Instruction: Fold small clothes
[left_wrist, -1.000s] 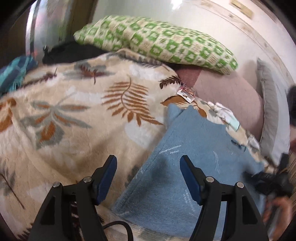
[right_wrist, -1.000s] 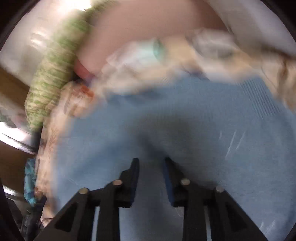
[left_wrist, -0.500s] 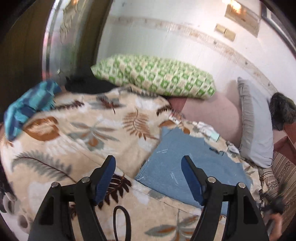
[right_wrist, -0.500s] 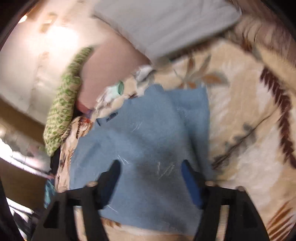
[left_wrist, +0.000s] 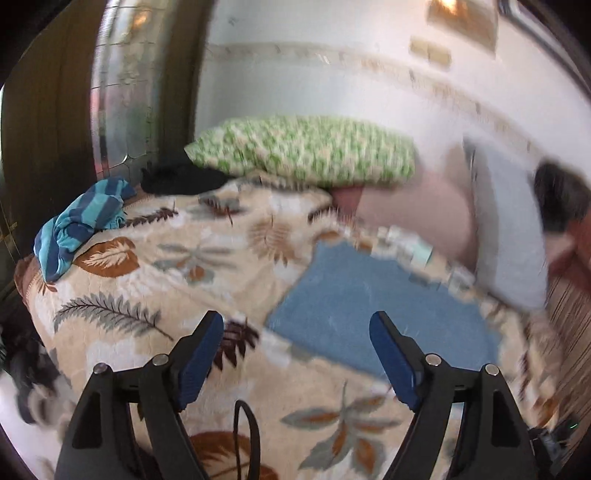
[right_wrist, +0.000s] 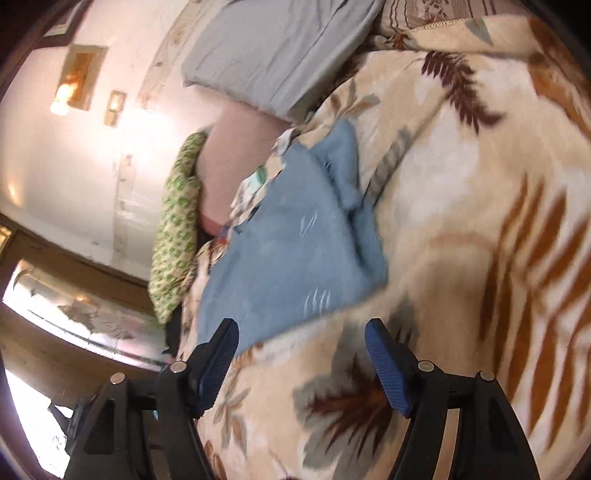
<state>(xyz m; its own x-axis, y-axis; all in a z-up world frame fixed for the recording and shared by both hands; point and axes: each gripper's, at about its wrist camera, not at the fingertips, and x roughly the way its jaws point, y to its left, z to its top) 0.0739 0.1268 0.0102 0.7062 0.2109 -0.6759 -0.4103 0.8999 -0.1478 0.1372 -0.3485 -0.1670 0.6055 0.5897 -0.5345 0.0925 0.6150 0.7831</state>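
Note:
A folded blue garment (left_wrist: 373, 306) lies flat on the leaf-patterned blanket (left_wrist: 155, 280); it also shows in the right wrist view (right_wrist: 288, 251). My left gripper (left_wrist: 295, 350) is open and empty, held back from the garment above the blanket's near part. My right gripper (right_wrist: 301, 354) is open and empty, pulled back from the garment's near edge. A striped teal and blue cloth (left_wrist: 81, 225) lies bunched at the blanket's far left edge. A small pale garment (left_wrist: 410, 247) lies just beyond the blue one.
A green patterned pillow (left_wrist: 306, 147) lies at the head of the bed by the wall. A grey pillow (left_wrist: 509, 229) stands at the right, also in the right wrist view (right_wrist: 280, 51). A black cloth (left_wrist: 177, 181) lies by the green pillow.
Both grippers have drawn back from the blue garment. The right gripper, nearly shut over the cloth a second ago, has opened and let it go.

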